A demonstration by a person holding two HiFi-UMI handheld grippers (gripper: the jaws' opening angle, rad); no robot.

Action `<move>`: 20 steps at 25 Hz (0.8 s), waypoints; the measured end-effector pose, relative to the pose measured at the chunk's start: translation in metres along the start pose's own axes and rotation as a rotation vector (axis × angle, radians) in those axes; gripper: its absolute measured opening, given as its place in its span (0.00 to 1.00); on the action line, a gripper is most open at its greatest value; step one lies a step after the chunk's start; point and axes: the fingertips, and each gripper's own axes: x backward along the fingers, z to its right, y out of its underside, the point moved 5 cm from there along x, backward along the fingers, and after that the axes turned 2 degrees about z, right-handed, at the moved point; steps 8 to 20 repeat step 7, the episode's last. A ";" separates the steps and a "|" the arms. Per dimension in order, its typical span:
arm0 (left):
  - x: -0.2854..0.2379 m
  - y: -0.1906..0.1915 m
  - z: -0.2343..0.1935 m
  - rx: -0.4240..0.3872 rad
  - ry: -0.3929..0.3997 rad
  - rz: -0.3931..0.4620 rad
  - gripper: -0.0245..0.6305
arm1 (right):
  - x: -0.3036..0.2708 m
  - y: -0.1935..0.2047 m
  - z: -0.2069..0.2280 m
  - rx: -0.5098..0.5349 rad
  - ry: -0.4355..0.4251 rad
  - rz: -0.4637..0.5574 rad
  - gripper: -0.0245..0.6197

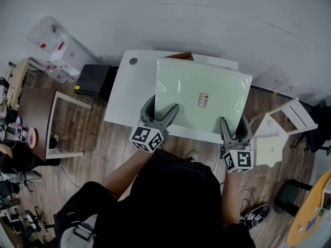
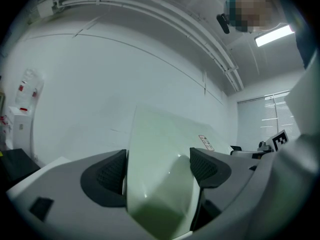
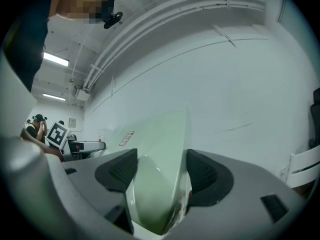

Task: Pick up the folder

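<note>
Pale green folder (image 1: pixel 199 99) – held by near edge over white table (image 1: pixel 129 94), small red-printed label (image 1: pixel 203 101) facing up. Left gripper (image 1: pixel 161 111) – jaws clamped on folder's near-left corner, pads pressing both faces. Right gripper (image 1: pixel 235 125) – jaws clamped likewise on near-right corner. Cardboard box corner (image 1: pixel 182 56) visible behind folder's far edge.
</note>
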 end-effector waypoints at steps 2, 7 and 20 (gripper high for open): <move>0.003 0.000 0.002 -0.002 -0.008 -0.003 0.62 | 0.002 0.001 0.000 -0.006 -0.009 0.000 0.53; 0.007 0.000 0.006 -0.011 -0.028 -0.008 0.62 | 0.002 0.003 0.002 -0.021 -0.022 -0.014 0.53; 0.007 0.000 0.006 -0.011 -0.028 -0.008 0.62 | 0.002 0.003 0.002 -0.021 -0.022 -0.014 0.53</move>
